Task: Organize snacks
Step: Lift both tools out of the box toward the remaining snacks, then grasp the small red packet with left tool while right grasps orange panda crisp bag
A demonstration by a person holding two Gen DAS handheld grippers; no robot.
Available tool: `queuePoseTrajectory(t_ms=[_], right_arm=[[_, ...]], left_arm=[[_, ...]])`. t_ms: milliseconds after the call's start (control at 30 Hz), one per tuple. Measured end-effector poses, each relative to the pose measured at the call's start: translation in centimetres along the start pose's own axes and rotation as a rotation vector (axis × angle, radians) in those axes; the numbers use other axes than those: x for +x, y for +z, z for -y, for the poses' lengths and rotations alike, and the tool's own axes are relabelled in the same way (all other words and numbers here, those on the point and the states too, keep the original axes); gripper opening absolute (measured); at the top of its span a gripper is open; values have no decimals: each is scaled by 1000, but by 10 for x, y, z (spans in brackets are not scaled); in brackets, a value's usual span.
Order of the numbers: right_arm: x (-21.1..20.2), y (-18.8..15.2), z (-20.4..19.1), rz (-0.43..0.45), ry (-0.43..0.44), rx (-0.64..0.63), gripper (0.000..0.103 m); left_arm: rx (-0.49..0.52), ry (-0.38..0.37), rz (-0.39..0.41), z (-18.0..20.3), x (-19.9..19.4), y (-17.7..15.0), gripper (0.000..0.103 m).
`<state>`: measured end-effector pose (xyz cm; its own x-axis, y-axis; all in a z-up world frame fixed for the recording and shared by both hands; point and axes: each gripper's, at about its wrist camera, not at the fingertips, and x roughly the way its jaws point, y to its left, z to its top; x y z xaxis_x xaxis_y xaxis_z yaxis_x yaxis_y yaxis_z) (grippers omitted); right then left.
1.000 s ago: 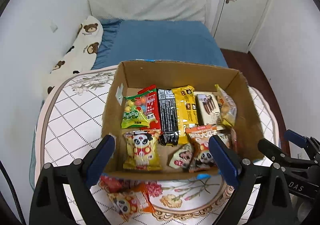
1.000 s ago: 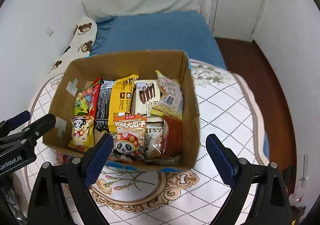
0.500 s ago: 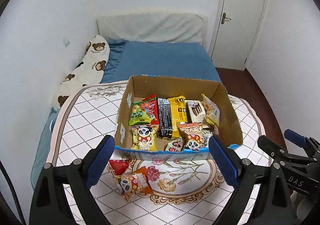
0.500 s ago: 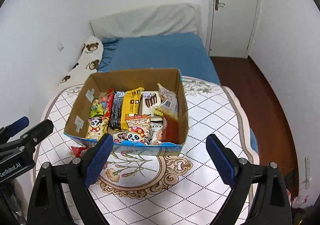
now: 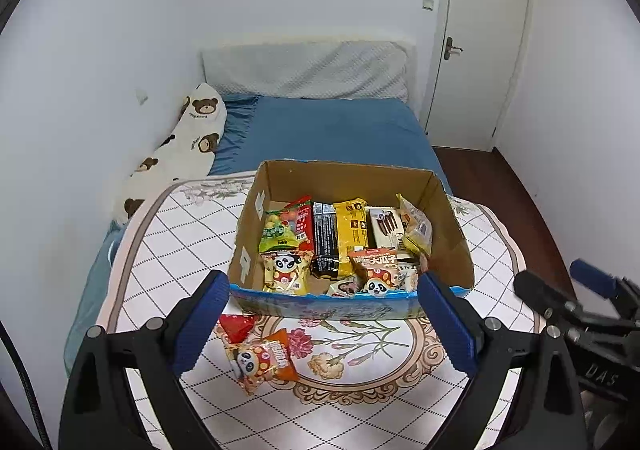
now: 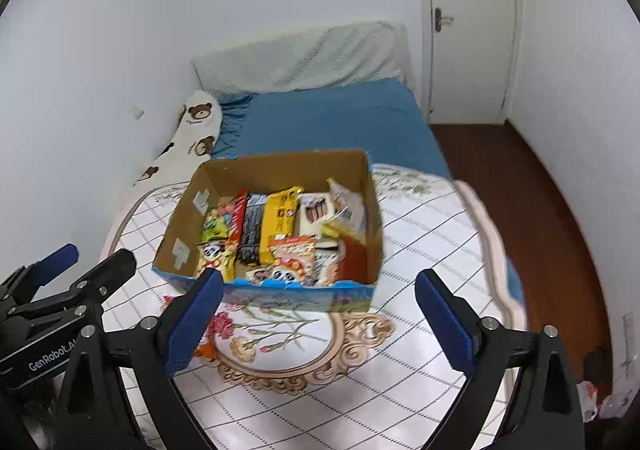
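Observation:
A cardboard box [image 5: 452,234] [image 6: 372,210] packed with several snack packets stands on a round table with a quilted floral cloth. Two loose snacks lie on the cloth in front of it: an orange panda packet [image 5: 262,360] and a red packet [image 5: 236,326]. My left gripper [image 5: 324,318] hangs open above the near table, empty, its blue pads [image 5: 198,320] wide apart. My right gripper [image 6: 318,316] is open and empty too, just short of the box. In the right wrist view the orange packet [image 6: 206,348] peeks out behind the left finger.
The table cloth [image 5: 168,234] [image 6: 432,234] spreads around the box. Behind it lies a blue bed [image 5: 320,130] with a bear-print pillow [image 5: 188,146]. A white door [image 5: 476,50] and dark wood floor [image 6: 520,178] are at the right.
Both grippers have pulled back and up from the box, so it looks smaller and farther. The loose packets in front of the box have come fully into the left wrist view.

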<state>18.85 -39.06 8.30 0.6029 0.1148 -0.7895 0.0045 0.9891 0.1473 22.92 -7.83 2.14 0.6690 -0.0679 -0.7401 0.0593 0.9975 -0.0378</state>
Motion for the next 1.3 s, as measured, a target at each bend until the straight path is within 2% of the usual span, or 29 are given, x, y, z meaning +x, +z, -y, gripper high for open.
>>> queuePoseTrajectory(t_ms=[67,133,233,333,467,567,733,867,1033,1133,1167,1200,1300], right_arm=[[11,-4,1,-32,47,20,99],[27,-11,0,-75,94,43,99],[62,-28,-7,-179,195,85,99],[107,-52,-20,-310,276,139,99],[158,-81,-46,-443,331,200,98],[187,-97,-73,-495,347,208,97],[228,-114,-113,-574,335,245,97],[260,-125,-136,-653,300,374,97],[288,-130,-155,-700,228,492,96],[299,-131,-171,-705,170,409,78],[300,-133,-177,-705,151,338,67],[298,-135,-180,-704,133,274,63],[285,-144,-177,-689,57,91,63]], left_arm=[[-14,7,-23,-3,7,-2,97],[-13,46,-59,-8,18,-7,97],[-15,108,-111,-25,34,-21,97],[-29,194,-186,-60,53,-43,97],[-32,311,-267,-102,78,-69,97],[-19,366,-320,-128,98,-84,97],[70,417,-381,-150,128,-100,97],[157,455,-395,-160,143,-109,97],[164,415,-441,-179,159,-117,97],[174,382,-458,-186,167,-121,97],[177,370,-459,-188,168,-121,97],[178,356,-460,-189,170,-121,97],[166,283,-459,-193,175,-117,97]])
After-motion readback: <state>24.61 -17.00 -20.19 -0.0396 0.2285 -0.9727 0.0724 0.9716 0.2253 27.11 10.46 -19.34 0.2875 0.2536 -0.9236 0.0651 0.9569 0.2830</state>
